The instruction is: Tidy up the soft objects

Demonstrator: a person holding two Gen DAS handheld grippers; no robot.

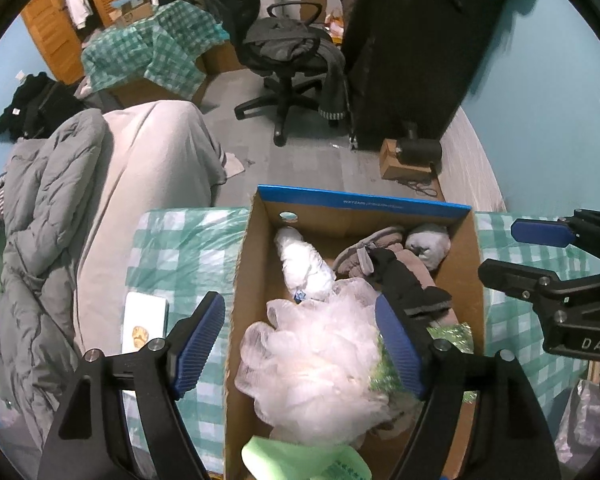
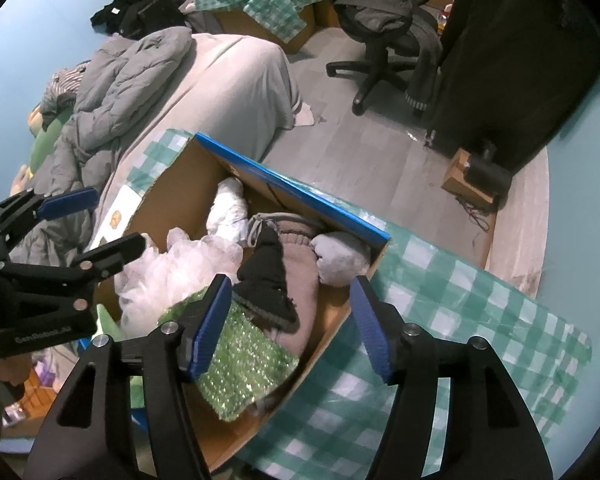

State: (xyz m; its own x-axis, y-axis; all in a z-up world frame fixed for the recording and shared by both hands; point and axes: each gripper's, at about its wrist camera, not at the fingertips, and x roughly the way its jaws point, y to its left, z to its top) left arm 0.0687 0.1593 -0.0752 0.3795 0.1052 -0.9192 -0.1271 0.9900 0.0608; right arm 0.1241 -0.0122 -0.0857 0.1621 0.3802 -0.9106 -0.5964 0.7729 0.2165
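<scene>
We hold the left gripper (image 1: 300, 350) over the near end of the cardboard box (image 1: 256, 240), and its blue fingers (image 1: 198, 346) are spread wide with nothing held between them. Right under it sits the fluffy white bath pouf (image 1: 316, 364), and a light green soft thing (image 1: 300, 460) pokes up at the very near edge. Our right gripper (image 2: 290, 326) hangs over the box's right side, fingers wide too and holding nothing, just above the shiny green cloth (image 2: 240, 364). A bit farther in the box lie a black glove (image 1: 408, 284) on top of brownish clothes (image 2: 300, 280), a white bundle (image 1: 304, 264) on the left and a gray soft ball (image 1: 428, 244) in the far right corner. The box rests on a green checked cloth (image 2: 440, 300). Far away stand a bed with a gray blanket (image 1: 52, 200) on the left and a black office chair (image 1: 288, 56).
</scene>
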